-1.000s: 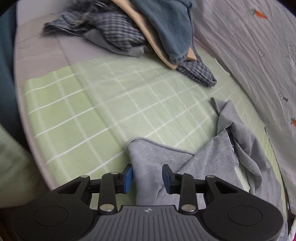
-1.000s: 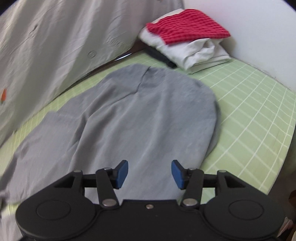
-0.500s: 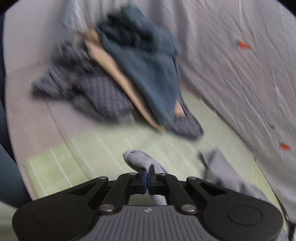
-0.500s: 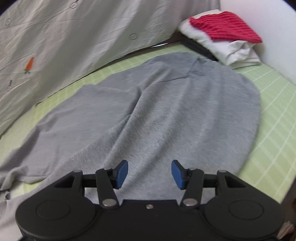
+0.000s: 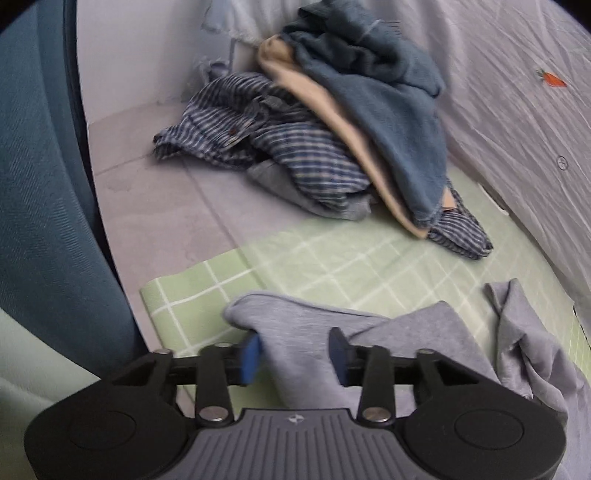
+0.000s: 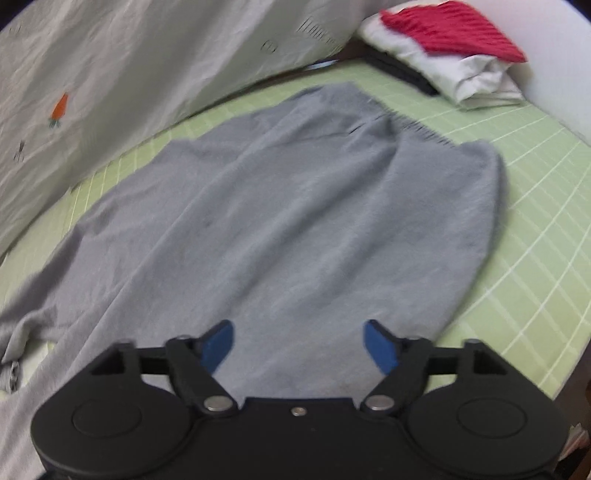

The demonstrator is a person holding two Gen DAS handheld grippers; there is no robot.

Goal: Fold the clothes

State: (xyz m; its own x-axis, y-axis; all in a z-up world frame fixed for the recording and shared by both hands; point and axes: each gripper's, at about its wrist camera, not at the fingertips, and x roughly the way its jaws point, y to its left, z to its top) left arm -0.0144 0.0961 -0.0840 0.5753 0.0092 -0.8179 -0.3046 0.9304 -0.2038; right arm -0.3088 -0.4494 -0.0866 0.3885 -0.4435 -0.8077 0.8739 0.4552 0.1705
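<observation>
On green mat: grey garment spread flat.
Left gripper: jaws apart, garment corner between them, unclamped.
Right gripper: wide open, empty, above garment's near edge.
Beyond garment: clothes pile.

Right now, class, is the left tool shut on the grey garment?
No. The left tool is open, its fingers apart around the grey garment.

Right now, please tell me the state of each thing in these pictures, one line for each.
left gripper: open, grey cloth between its fingers.
right gripper: open wide, holding nothing.
grey garment: spread mostly flat on the green checked sheet, left end bunched.
clothes pile: unfolded, heaped.
red checked cloth: folded, on top of a white folded cloth.
</observation>
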